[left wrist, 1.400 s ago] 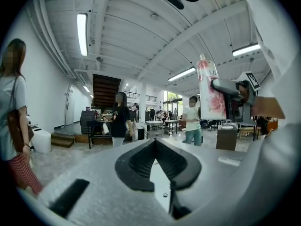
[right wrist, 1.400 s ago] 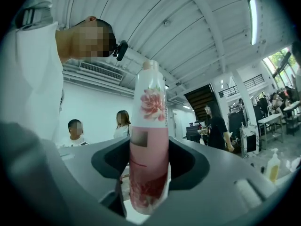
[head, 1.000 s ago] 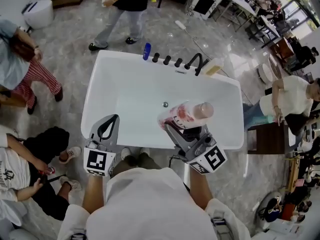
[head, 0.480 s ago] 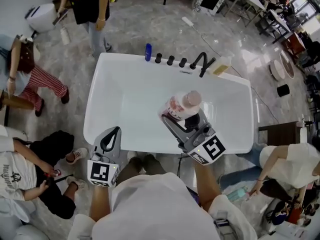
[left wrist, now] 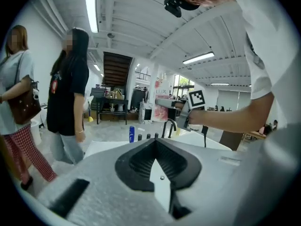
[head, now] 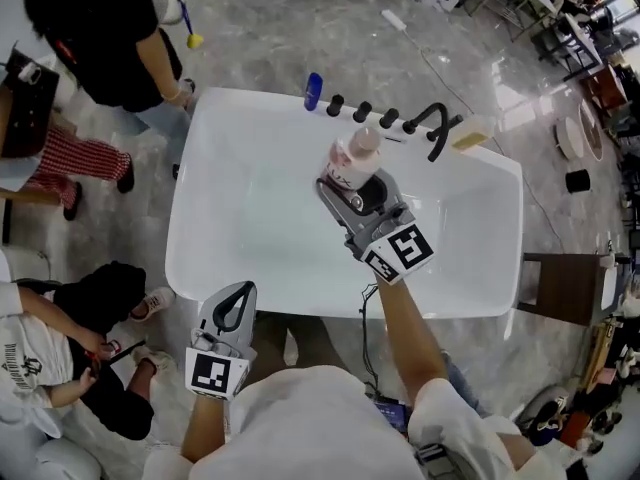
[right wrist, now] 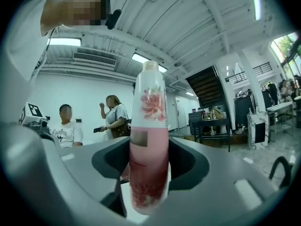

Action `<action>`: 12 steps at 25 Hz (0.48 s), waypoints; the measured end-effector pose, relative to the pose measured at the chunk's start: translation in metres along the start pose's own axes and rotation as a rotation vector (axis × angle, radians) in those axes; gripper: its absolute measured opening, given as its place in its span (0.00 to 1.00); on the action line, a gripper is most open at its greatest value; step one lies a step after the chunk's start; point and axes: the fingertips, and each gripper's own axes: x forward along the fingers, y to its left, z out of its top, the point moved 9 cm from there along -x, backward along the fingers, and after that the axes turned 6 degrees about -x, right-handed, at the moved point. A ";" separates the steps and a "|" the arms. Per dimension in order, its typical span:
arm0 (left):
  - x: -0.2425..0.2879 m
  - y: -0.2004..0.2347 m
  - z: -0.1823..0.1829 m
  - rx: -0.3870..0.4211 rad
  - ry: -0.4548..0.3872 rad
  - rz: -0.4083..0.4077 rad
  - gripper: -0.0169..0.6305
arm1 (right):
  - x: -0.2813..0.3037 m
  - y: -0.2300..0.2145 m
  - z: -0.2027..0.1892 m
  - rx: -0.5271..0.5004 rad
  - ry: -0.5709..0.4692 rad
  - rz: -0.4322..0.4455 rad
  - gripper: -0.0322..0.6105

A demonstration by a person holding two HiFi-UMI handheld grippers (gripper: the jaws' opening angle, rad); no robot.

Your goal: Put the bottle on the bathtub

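Note:
A pink and white bottle [head: 354, 162] with a flower print is held in my right gripper [head: 352, 189], which is shut on it over the far part of the white bathtub [head: 220, 228], close to the tap ledge. In the right gripper view the bottle [right wrist: 149, 140] stands upright between the jaws. My left gripper [head: 232, 308] hangs at the tub's near rim, left of my body, shut with nothing in it; in the left gripper view its tips [left wrist: 157, 161] meet.
On the tub's far ledge stand a blue bottle [head: 313, 91], black knobs [head: 362, 111] and a black spout [head: 437, 128]. A yellowish soap bar [head: 471, 133] lies at the far right corner. People [head: 110, 48] stand and sit left of the tub.
My right gripper has carried the bottle away from me across the tub toward the tap ledge. The left gripper has dropped back slightly toward the near rim. Bystanders have shifted.

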 end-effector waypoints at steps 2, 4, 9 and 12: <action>0.009 0.016 -0.009 -0.024 0.018 -0.011 0.04 | 0.026 -0.009 -0.023 0.007 0.014 -0.007 0.44; 0.021 0.033 -0.021 -0.046 0.032 -0.018 0.04 | 0.052 -0.019 -0.050 0.016 0.029 -0.014 0.44; 0.055 0.076 -0.056 -0.104 0.065 -0.024 0.04 | 0.111 -0.050 -0.126 0.027 0.077 -0.043 0.44; 0.071 0.101 -0.081 -0.138 0.090 -0.006 0.04 | 0.143 -0.068 -0.172 0.025 0.104 -0.067 0.44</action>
